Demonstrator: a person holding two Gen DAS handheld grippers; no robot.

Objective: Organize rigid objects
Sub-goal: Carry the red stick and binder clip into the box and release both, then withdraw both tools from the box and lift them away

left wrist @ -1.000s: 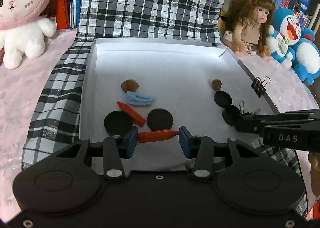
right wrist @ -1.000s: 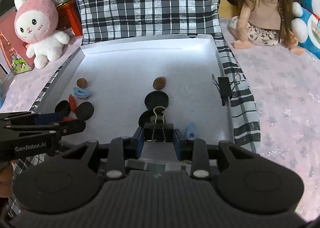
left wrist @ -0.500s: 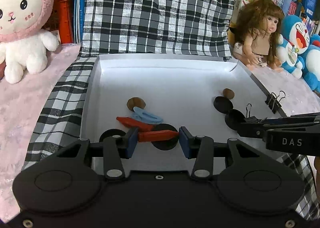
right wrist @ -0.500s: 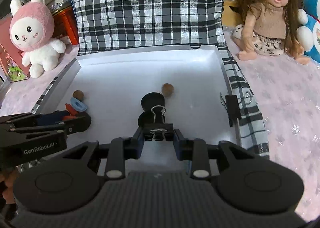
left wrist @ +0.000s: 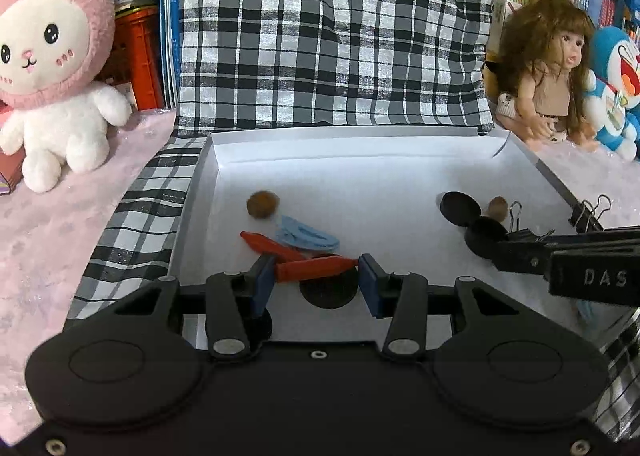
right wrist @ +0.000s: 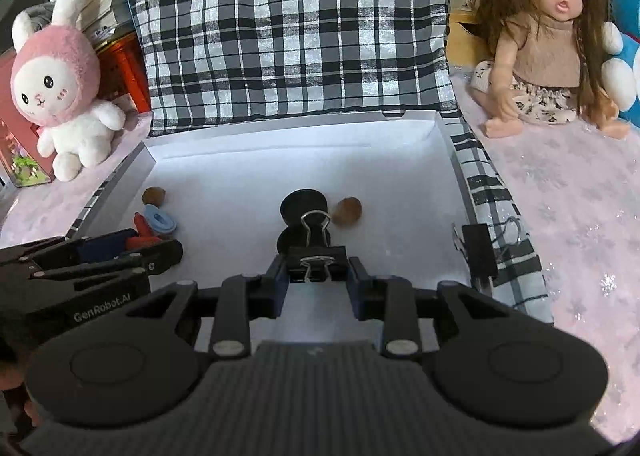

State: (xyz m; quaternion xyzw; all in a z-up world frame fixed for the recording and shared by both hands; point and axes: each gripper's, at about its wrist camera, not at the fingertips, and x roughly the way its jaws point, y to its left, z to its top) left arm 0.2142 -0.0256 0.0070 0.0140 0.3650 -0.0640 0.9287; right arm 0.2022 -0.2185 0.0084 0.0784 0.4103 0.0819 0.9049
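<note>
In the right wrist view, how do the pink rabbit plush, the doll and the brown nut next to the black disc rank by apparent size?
1. Doll, largest.
2. Pink rabbit plush, though both sit at similar depth, so this seems fair.
3. Brown nut, smallest by far.

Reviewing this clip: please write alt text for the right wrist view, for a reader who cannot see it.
The right gripper holds a black binder clip over a shallow white tray on checked cloth. In the tray lie two black discs, two brown nuts and red and blue clips, near the left gripper. A plush rabbit and a doll sit behind.
</note>
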